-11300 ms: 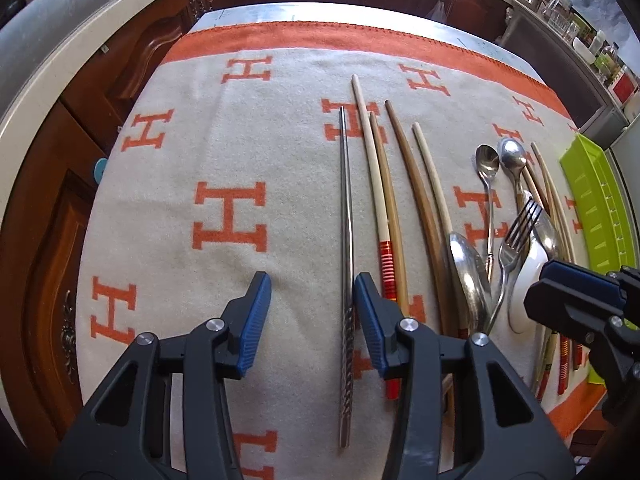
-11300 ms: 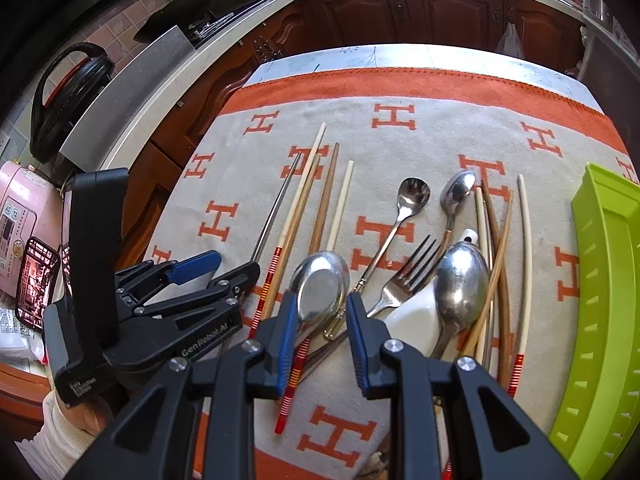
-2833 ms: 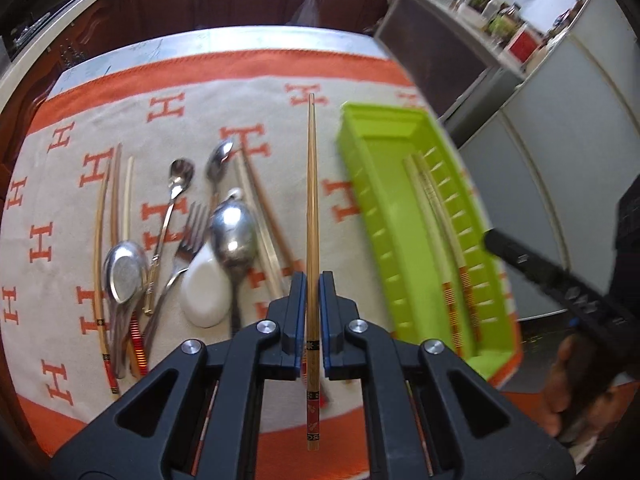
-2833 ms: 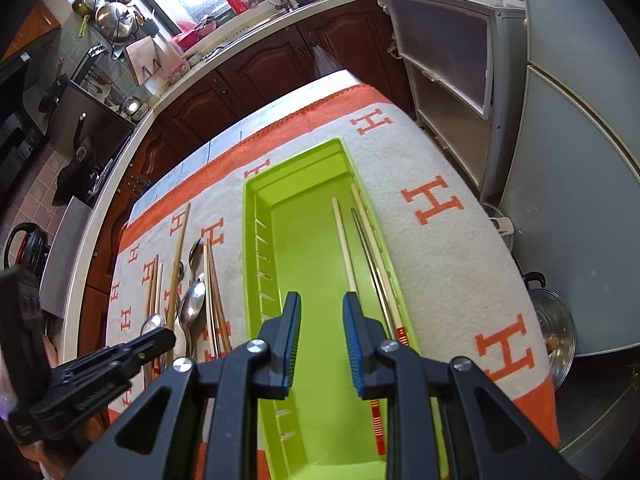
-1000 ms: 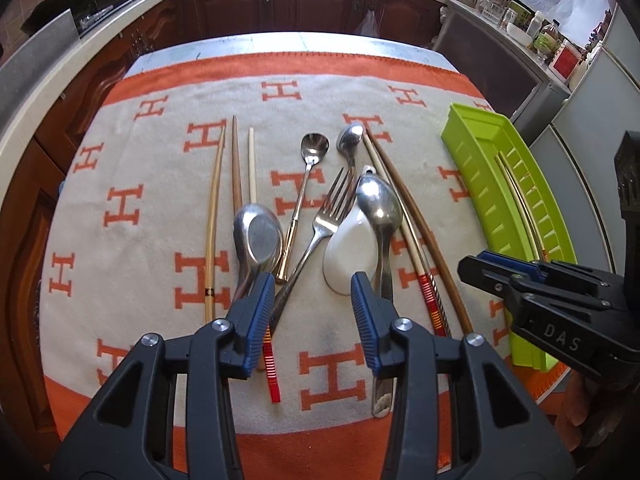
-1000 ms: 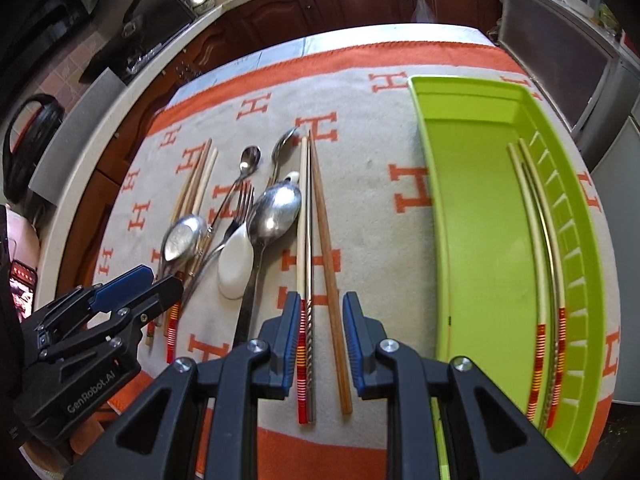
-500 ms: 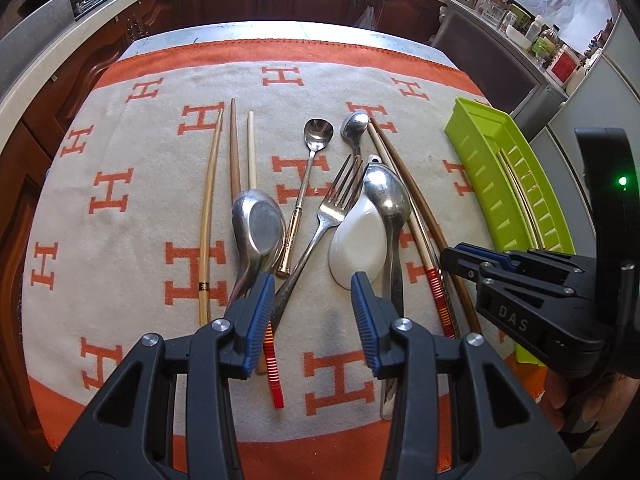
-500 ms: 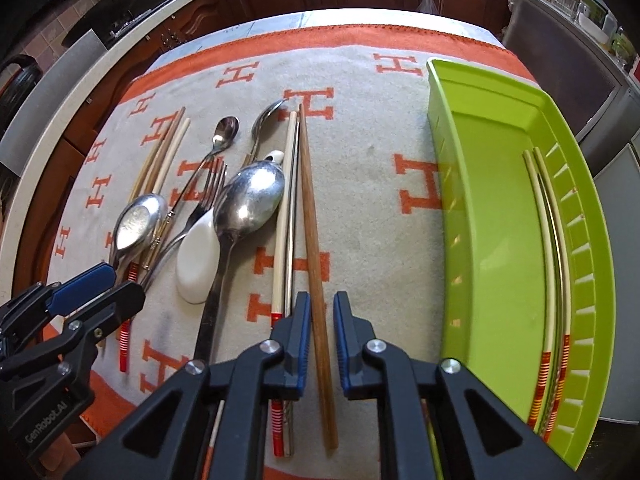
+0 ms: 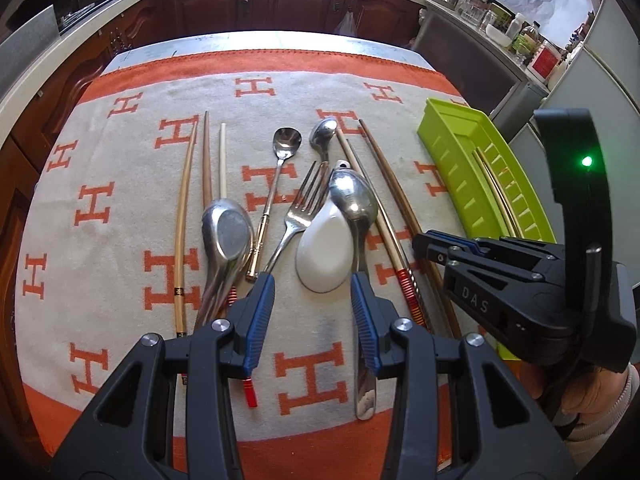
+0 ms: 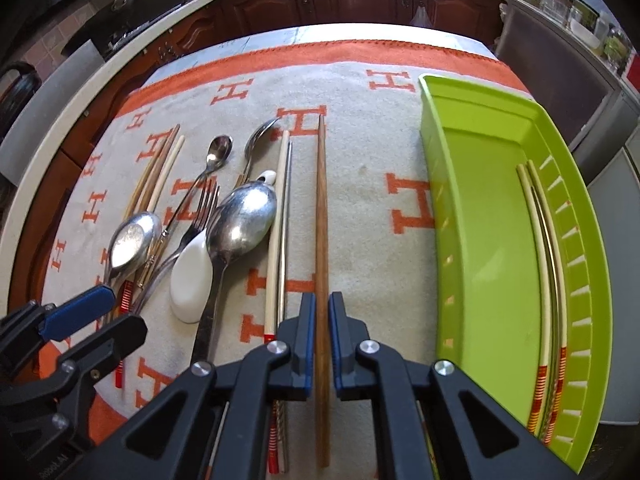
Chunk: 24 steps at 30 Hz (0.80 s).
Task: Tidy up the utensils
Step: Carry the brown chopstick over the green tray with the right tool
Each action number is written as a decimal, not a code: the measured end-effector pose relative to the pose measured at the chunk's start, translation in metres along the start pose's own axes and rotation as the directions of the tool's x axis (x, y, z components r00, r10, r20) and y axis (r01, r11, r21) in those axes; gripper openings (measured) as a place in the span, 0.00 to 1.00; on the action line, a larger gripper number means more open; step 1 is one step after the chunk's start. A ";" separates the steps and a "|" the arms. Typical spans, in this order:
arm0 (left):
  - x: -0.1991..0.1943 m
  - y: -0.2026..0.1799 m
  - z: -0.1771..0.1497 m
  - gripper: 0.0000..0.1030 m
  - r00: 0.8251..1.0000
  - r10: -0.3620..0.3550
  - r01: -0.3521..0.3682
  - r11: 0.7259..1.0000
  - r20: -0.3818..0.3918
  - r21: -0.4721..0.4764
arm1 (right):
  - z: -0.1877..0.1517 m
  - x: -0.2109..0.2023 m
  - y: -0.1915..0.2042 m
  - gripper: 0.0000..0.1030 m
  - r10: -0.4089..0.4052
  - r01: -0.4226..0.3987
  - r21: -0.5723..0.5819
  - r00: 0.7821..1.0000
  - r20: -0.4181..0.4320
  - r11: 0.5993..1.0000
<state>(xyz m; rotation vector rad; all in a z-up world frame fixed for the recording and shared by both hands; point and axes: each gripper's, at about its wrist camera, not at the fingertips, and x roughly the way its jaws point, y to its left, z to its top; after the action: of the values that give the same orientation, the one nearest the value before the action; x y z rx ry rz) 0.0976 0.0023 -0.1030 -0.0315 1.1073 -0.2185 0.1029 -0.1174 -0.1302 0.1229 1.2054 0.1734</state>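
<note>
While closing, right tongs (image 10: 321, 334) astride brown chopstick (image 10: 321, 216)

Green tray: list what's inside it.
The green tray holds a few chopsticks along its right wall, with red-striped ends nearest the camera. How many exactly is unclear, because they overlap. The rest of the floor is bare.

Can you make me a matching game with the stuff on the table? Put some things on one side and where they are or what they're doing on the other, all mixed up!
Things:
1. brown chopstick
2. white spoon
3. green tray
4. left gripper

Places or states:
A. holds a few chopsticks along its far side
B. between the closing jaws of the right gripper
C. open, hovering above the fork's handle and the big spoon's handle
D. lying partly under the big metal spoon

Pairs: 1-B, 2-D, 3-A, 4-C
</note>
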 end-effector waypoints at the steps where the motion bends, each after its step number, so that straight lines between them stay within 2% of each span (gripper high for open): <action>1: 0.000 -0.001 0.000 0.35 1.000 -0.003 0.003 1.000 -0.002 0.000 | 0.000 -0.003 -0.001 0.06 0.009 -0.009 0.008 1.000 0.008 1.000; 11: 0.011 -0.023 0.003 0.35 0.998 -0.048 0.047 0.999 -0.041 -0.015 | -0.003 -0.055 -0.041 0.06 0.081 -0.096 0.117 0.988 0.130 0.989; 17: 0.018 -0.047 0.006 0.33 0.997 -0.078 0.078 0.997 -0.029 0.009 | -0.009 -0.076 -0.076 0.06 0.041 -0.078 0.186 0.980 0.197 0.979; 24: 0.045 -0.061 0.008 0.33 0.994 -0.071 0.072 0.997 -0.081 0.007 | -0.020 -0.078 -0.110 0.06 0.027 -0.079 0.254 0.979 0.203 0.964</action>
<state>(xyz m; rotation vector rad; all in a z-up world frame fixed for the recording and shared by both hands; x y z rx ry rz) 0.1138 -0.0669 -0.1312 -0.0538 1.1868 -0.2912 0.0650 -0.2409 -0.0859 0.3956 1.0212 0.0464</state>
